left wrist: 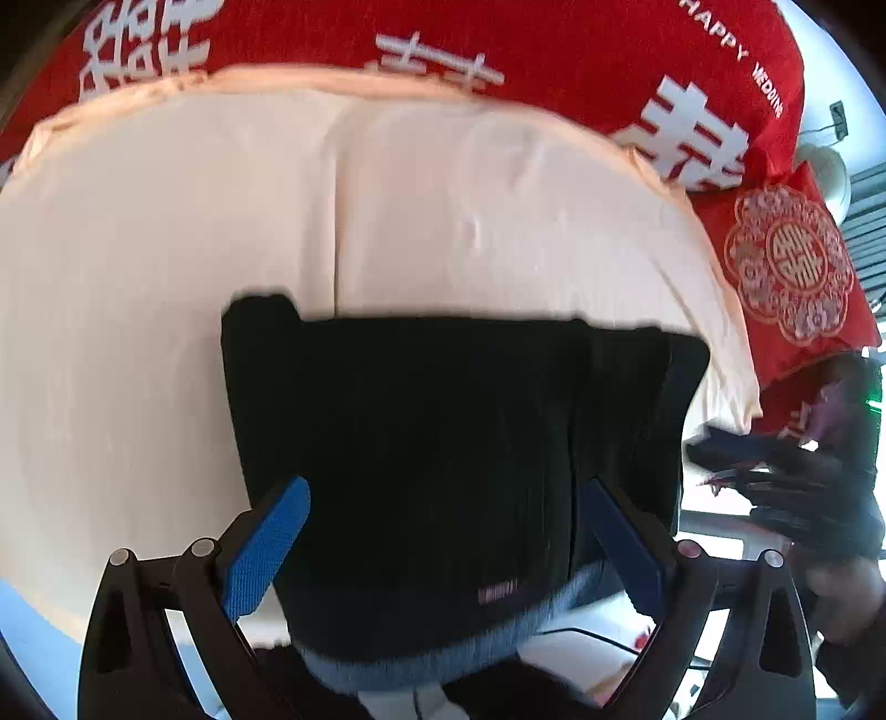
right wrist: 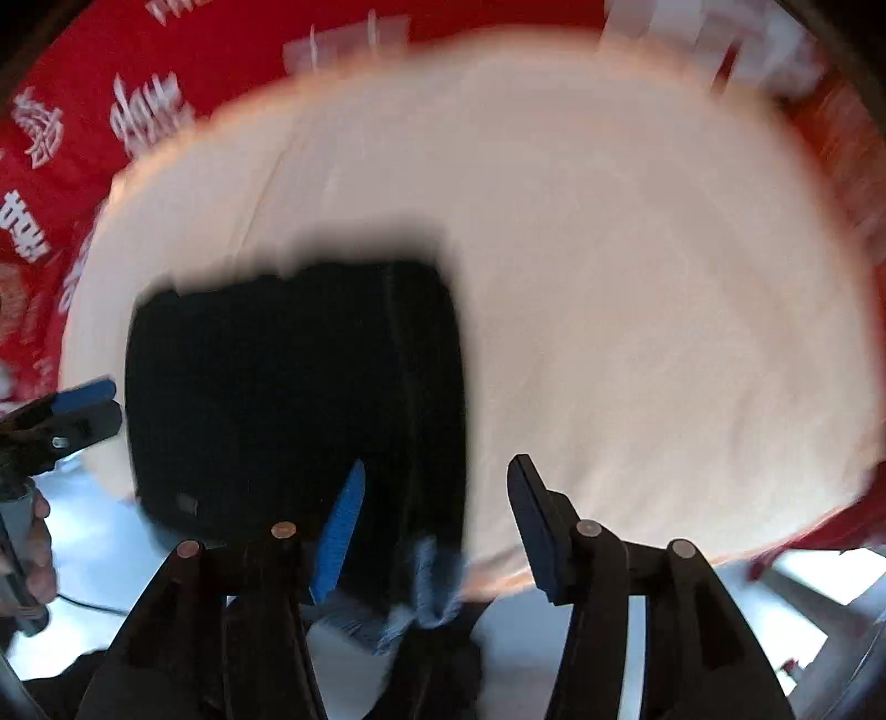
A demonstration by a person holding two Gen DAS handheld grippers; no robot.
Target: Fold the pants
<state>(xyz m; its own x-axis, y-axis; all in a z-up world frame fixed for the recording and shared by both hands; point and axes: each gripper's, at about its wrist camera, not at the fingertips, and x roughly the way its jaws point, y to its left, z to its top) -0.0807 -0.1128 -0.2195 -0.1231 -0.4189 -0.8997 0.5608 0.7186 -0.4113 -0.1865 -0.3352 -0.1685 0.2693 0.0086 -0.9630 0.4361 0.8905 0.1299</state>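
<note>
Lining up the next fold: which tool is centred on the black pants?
The left tool: both fingers frame the pants. The right tool sits off their edge, one finger over the cream sheet.

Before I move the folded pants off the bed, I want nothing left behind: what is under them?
The black pants lie on a cream sheet, itself over a red printed cover. Anything directly beneath the pants is hidden.

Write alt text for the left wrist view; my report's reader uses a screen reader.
Black pants, folded into a compact rectangle, lie on a cream sheet between the open blue-padded fingers of the left gripper. Red bedding with white characters lies beyond.
</note>
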